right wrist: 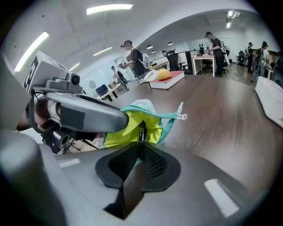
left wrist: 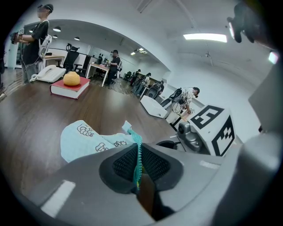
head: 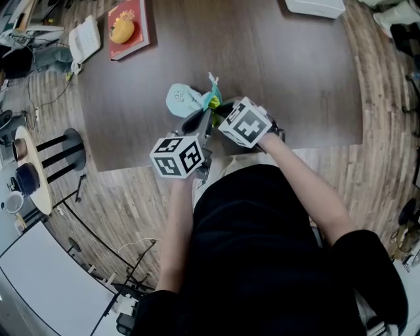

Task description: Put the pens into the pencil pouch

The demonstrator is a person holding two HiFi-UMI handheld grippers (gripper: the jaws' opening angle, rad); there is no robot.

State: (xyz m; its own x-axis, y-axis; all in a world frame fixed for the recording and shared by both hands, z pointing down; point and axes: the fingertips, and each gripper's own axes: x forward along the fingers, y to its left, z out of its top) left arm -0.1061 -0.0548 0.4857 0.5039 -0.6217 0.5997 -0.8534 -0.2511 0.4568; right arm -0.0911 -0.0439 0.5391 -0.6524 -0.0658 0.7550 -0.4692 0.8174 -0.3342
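A light blue pencil pouch point(head: 182, 98) with cartoon prints and a yellow-green lining lies at the near edge of the dark wooden table point(head: 262, 65). My left gripper point(left wrist: 138, 154) is shut on the pouch's teal zipper edge point(left wrist: 139, 152) and holds the mouth up. In the right gripper view the pouch point(right wrist: 132, 123) gapes toward me. My right gripper point(right wrist: 141, 143) is shut on a dark pen point(right wrist: 141, 132), whose tip reaches into the yellow lining. In the head view the left gripper point(head: 199, 125) and the right gripper point(head: 220, 111) meet at the pouch's mouth.
At the table's far left lie a red book point(head: 131, 33) with a yellow-orange object on it and a white telephone point(head: 84, 39). A white box point(head: 315, 6) sits at the far edge. A small round side table point(head: 29, 170) stands left of the table. Several people stand in the background.
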